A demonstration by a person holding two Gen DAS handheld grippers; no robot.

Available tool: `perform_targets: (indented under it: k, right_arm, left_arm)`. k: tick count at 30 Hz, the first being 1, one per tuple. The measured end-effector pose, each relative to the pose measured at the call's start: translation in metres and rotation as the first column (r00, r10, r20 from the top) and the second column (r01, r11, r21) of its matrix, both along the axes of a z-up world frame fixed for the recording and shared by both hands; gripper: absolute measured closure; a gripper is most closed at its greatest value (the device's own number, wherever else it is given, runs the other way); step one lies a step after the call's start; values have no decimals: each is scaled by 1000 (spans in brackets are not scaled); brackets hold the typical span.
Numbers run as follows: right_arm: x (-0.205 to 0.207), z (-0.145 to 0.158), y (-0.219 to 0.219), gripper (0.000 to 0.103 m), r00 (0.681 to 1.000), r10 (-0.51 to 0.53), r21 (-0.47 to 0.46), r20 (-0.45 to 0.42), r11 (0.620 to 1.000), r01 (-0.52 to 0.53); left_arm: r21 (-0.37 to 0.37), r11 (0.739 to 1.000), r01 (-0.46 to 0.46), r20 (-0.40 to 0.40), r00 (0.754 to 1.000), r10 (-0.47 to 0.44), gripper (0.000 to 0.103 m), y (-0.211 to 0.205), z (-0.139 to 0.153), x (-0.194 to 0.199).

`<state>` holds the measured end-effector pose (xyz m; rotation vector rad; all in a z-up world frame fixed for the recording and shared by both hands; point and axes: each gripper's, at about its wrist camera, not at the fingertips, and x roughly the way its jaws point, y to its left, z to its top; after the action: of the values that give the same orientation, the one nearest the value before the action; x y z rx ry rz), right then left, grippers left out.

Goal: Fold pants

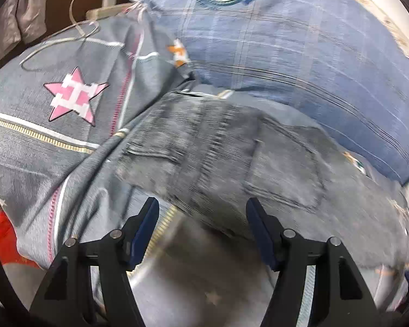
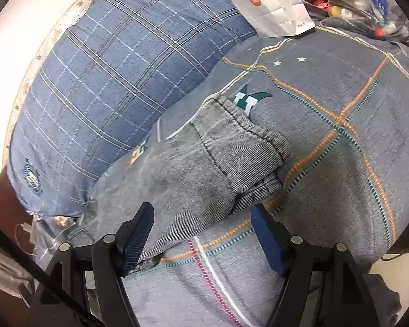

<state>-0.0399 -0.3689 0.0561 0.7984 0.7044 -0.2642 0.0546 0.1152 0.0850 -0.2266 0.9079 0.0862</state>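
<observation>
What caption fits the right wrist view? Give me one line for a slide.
Open right claw poised over the cuffed end of grey pants lying on a patterned grey bedspread, blue plaid pillow behind.

A blue plaid pillow [image 2: 117,87] is lying on a grey patterned bedsheet [image 2: 340,141], with a white paper bag [image 2: 270,8] resting beside it and a white charger cable [image 1: 79,24] trailing nearby.

Grey denim pants [image 2: 204,163], legs doubled over, flat on bedspread [image 2: 340,163]

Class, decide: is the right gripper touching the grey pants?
Cannot tell. In the right wrist view the open right gripper straddles the pants; neither contact nor gap shows plainly.
</observation>
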Motion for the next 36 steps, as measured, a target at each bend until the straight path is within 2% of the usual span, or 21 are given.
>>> perform_targets:
  k: [6,11,14,16,18,20,21,22,24,27,30,34,35,36]
  right_arm:
    - [5,12,-6,25,1000,12,0,9,1000,-12]
    - [22,62,-35,25,998,8,1,70,1000,-8]
    - [32,86,-65,25,992,-31,39,119,999,27]
    - [31,88,-79,25,982,-49,54,181,998,40]
    - [25,71,-86,25,975,-67,60,211,997,55]
    - [26,45,-95,25,983,-89,96,162,993,74]
    - [31,28,-104,34,990,-87,153,107,986,70]
    - [33,18,-113,38,992,-88,214,93,975,67]
    - [29,4,-130,40,988,-112,320,105,945,73]
    - [28,-1,-139,40,992,-117,301,57,949,94]
    - [25,-12,-149,39,990,-133,349,48,931,108]
    - [26,-22,-152,40,990,-137,388,34,915,114]
    - [26,-22,-151,40,990,-133,391,37,914,108]
    - [27,-21,-150,40,991,-127,393,42,914,101]
  left_arm:
    - [15,985,169,-5,986,-169,33,-59,6,-26]
    - [60,935,350,-3,936,-351,32,-126,19,-34]
    - [93,886,453,6,890,-456,31,-170,27,-39]
    - [131,836,533,-1,843,-537,30,-203,28,-43]
    - [170,794,583,-8,807,-591,29,-229,25,-48]
    - [214,737,641,-25,758,-652,29,-257,19,-54]
    - [230,707,669,-34,732,-681,29,-271,16,-59]
    - [248,669,701,-45,698,-714,29,-287,13,-61]
    - [268,615,741,-51,649,-759,29,-311,8,-65]
    - [242,545,803,-65,574,-817,29,-351,4,-63]
    - [197,505,840,-83,528,-845,29,-376,-4,-53]
    - [203,396,896,-158,429,-889,29,-417,-23,-49]
    - [214,370,904,-171,408,-897,29,-425,-27,-50]
    - [220,356,908,-177,396,-901,29,-428,-30,-51]
